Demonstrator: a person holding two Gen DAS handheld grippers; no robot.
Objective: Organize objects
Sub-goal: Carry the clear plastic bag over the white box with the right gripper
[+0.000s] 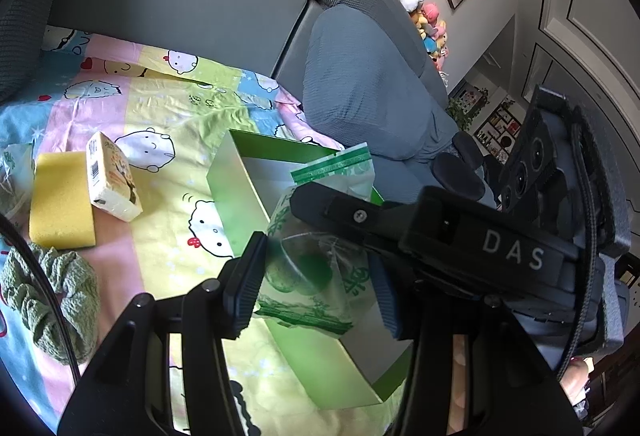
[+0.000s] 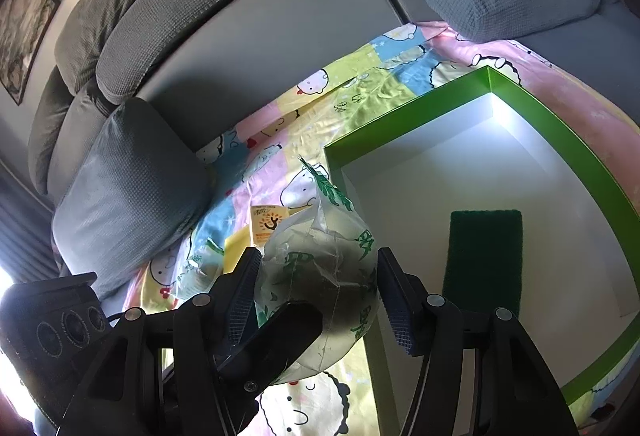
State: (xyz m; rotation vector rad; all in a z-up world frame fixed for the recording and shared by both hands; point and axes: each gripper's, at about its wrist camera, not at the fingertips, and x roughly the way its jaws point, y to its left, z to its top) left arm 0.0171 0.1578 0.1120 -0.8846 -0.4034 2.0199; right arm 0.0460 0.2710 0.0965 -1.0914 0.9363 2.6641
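A clear plastic bag with green print [image 1: 316, 276] hangs over the rim of a green box with a white inside [image 1: 236, 188]. My left gripper [image 1: 316, 284] has its jaws on both sides of the bag, and the right gripper's finger [image 1: 332, 204] crosses in front of it. In the right wrist view my right gripper [image 2: 316, 292] is around the same bag [image 2: 324, 276], with the left gripper's finger [image 2: 280, 332] under it. A dark green scouring pad [image 2: 484, 260] lies inside the box [image 2: 404, 116].
A yellow sponge [image 1: 60, 200], a small tissue pack [image 1: 112, 176] and a green scrunchie [image 1: 52, 300] lie on the cartoon-print sheet [image 1: 168, 108] left of the box. Grey sofa cushions [image 2: 128, 196] border the sheet. Plush toys [image 1: 424, 16] sit on the sofa arm.
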